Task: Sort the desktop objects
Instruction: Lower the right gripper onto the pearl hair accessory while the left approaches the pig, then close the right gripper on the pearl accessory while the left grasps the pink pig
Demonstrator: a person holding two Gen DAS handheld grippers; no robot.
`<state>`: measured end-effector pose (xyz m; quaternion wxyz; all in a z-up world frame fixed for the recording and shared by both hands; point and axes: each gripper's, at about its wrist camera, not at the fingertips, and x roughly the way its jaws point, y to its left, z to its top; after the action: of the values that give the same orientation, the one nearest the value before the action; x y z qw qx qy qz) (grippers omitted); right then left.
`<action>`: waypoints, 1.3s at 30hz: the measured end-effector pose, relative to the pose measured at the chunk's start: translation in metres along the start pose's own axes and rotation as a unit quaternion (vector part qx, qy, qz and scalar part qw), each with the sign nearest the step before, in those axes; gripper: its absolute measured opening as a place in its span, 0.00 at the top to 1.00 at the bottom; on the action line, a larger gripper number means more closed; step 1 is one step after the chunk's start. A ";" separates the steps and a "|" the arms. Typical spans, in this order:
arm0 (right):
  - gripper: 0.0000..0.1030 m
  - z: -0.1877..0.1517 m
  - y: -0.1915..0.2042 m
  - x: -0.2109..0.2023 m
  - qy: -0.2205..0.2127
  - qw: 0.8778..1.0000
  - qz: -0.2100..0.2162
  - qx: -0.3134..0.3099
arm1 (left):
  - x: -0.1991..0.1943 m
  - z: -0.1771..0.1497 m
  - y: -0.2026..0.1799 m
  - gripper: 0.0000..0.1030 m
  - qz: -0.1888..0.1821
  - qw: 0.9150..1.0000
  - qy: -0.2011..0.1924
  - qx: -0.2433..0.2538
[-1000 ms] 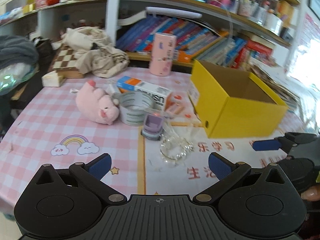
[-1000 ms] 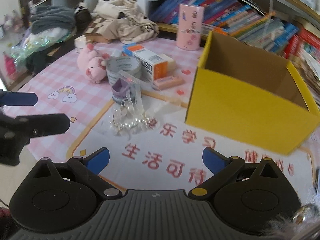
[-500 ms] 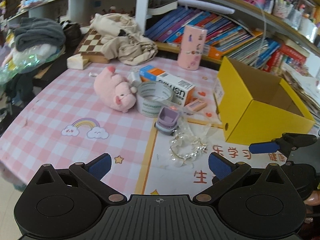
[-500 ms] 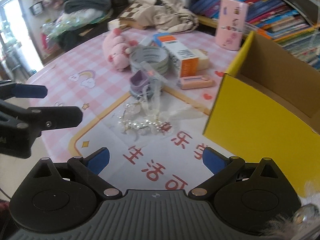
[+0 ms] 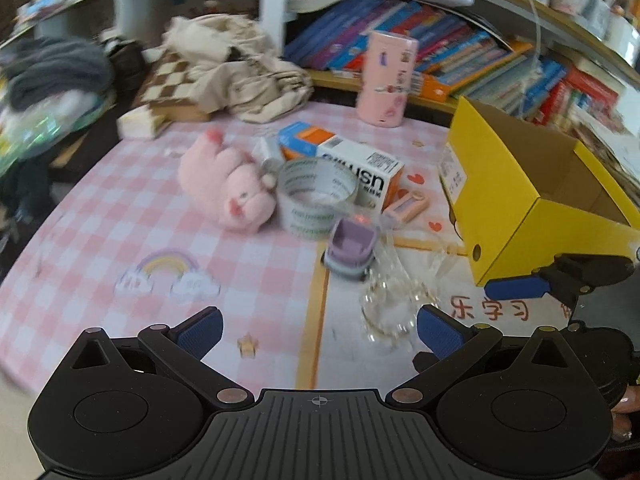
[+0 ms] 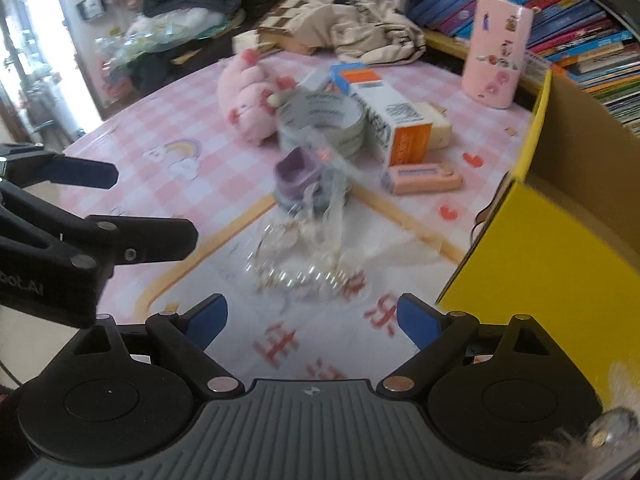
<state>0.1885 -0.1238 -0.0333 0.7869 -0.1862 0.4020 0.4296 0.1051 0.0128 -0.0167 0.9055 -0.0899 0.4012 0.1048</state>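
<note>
Pearl bracelet [image 6: 304, 276] in crinkled clear wrap; right gripper [image 6: 312, 320] jaws closing, left gripper [image 5: 318, 334] wide.

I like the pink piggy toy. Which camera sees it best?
The left wrist view. There the pink plush pig lies nearly whole, face showing, touching the tape roll. In the right wrist view the pig is farther off, blurrier, and partly hidden behind the roll.
</note>
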 end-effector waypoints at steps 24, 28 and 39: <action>0.10 0.037 0.026 0.053 0.039 0.983 -0.139 0.113 | 0.088 0.072 0.110 0.00 -0.042 0.999 -0.007 -0.010; 0.10 0.038 0.024 0.059 0.055 0.983 -0.133 0.117 | 0.105 0.083 0.119 0.00 -0.045 0.998 -0.003 -0.037; 0.33 0.039 0.023 0.063 0.059 0.985 -0.108 0.119 | 0.132 0.082 0.128 0.00 -0.081 0.995 0.009 -0.064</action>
<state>0.2076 -0.0524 -0.0585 0.8198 -0.1583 0.4739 0.2797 0.2165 0.1719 -0.0707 0.8998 -0.1806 0.3932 0.0556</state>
